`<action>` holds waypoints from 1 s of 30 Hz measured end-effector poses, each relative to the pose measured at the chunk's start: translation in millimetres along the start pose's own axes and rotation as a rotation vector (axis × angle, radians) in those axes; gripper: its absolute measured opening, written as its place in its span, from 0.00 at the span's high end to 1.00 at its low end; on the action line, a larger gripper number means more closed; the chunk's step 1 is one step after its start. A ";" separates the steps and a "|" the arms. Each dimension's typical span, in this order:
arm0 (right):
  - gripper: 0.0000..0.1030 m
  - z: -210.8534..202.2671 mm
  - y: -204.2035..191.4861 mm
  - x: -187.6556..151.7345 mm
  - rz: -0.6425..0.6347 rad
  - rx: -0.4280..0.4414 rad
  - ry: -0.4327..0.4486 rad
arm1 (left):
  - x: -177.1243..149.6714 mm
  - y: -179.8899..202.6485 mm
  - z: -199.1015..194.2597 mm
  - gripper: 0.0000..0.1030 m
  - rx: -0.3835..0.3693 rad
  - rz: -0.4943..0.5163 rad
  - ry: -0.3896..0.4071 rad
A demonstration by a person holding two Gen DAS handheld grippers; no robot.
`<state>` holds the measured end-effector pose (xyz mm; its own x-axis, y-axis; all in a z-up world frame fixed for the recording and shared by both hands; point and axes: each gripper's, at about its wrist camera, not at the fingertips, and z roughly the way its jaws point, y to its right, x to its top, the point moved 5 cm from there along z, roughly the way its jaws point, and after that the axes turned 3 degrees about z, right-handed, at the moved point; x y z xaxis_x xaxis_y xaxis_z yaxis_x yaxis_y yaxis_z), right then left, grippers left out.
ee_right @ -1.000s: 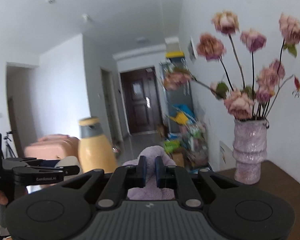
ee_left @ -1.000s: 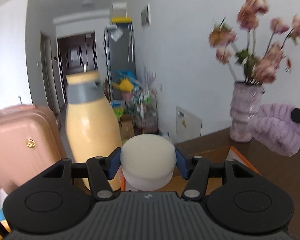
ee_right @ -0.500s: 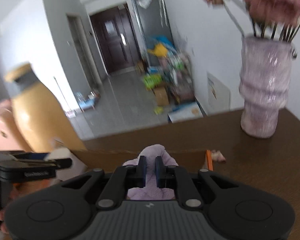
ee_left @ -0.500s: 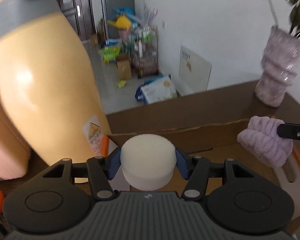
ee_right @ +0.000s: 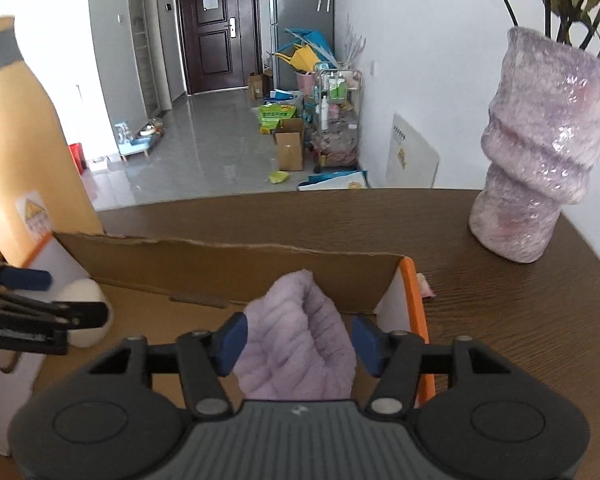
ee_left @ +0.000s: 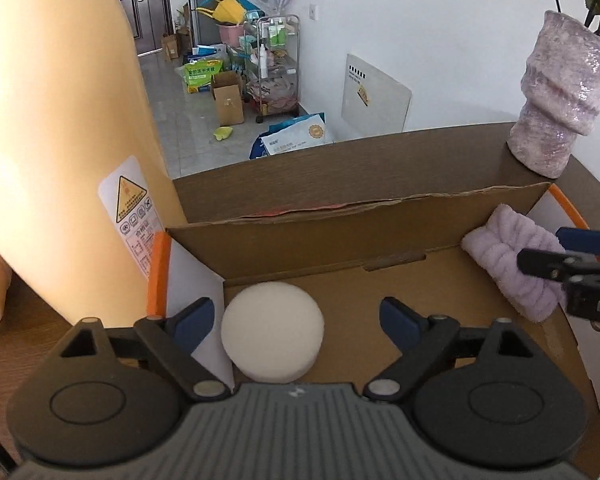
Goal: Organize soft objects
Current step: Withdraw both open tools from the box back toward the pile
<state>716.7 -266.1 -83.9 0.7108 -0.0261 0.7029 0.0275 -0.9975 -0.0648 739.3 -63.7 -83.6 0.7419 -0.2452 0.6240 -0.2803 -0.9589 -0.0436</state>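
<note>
white round sponge [ee_left: 272, 342] | flat in box [ee_left: 380, 236] | fluffy lilac headband [ee_right: 300, 344] | bunched, right end

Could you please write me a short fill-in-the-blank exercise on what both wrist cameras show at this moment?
1. The white foam puck lies inside the ____ box.
2. The left hand-held gripper has its jaws ____ around the puck.
3. The fluffy headband between the right hand-held gripper fingers is ____ in colour.
4. The textured vase stands on the ____, outside the box.

Missing words: cardboard; open; purple; table
</note>
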 end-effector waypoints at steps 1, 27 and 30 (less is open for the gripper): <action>0.45 0.0 0.1 -1.0 -0.005 -0.004 0.001 | -0.8 2.7 -2.1 0.11 0.000 -0.002 0.003; 0.29 -296.0 -16.8 3.6 -0.030 0.087 0.340 | -23.2 42.3 -289.9 0.02 0.073 -0.025 0.356; 0.26 -330.4 -16.8 -19.1 -0.053 0.088 0.411 | -49.3 54.0 -317.1 0.01 0.099 0.000 0.427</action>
<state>470.4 -270.4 137.8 0.3678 -0.0169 0.9298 0.1290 -0.9892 -0.0690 494.4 -58.2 130.6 0.4180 -0.1841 0.8896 -0.2048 -0.9731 -0.1052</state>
